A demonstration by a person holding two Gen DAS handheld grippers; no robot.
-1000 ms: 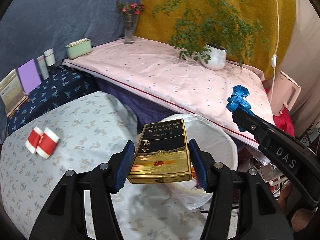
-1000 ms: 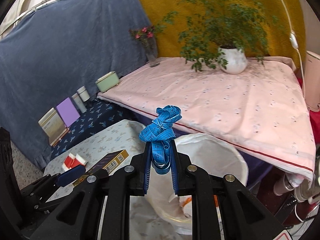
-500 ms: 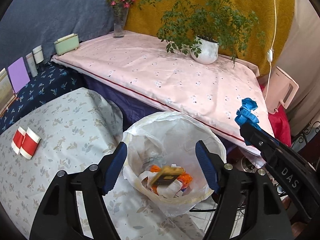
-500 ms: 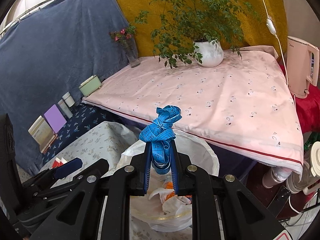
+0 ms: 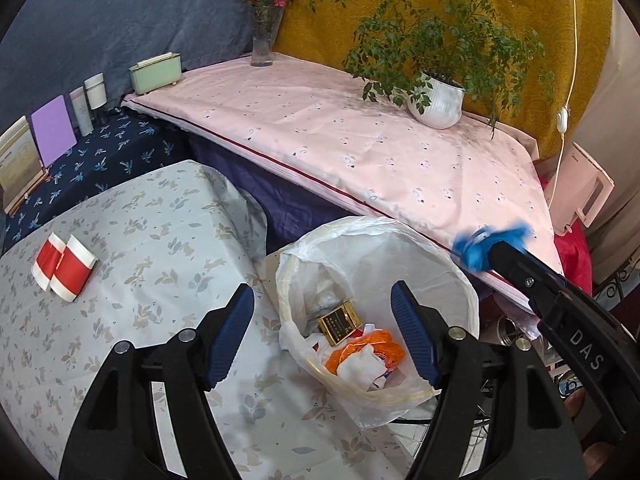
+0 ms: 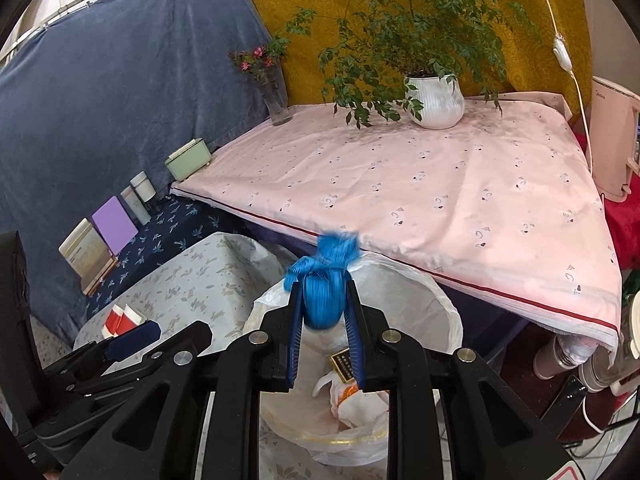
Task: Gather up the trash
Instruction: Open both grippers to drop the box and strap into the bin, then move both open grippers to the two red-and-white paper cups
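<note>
Left wrist view: left gripper (image 5: 322,330) jaws wide apart, nothing between them, hanging over the white plastic-lined round trash bin (image 5: 460,276). Gold and black flat box (image 5: 339,322) now lies inside the bin on the crumpled orange and white wrappers (image 5: 362,356); a second ago it sat between these jaws, which have since spread. Bin rim is squeezed between the grey leaf-print tablecloth (image 5: 140,240) edge and the pink bedspread (image 5: 360,152) edge, with free room only straight above it. Two red and white paper cups (image 5: 64,266) lie well apart on the cloth, left of the gripper. Right gripper arm cuts in from the right with a blurred blue bundle at its tip.

Right wrist view: right gripper (image 6: 326,300) is clamped on the crumpled blue measuring tape (image 6: 324,300), pads touching both its sides, jaws just eased slightly wider. Tape is motion-blurred and sits lower between the pads than half a second ago. It is above the bin's near rim. Gripper body hides most of the bin contents; only a box corner and some wrapper show.
</note>
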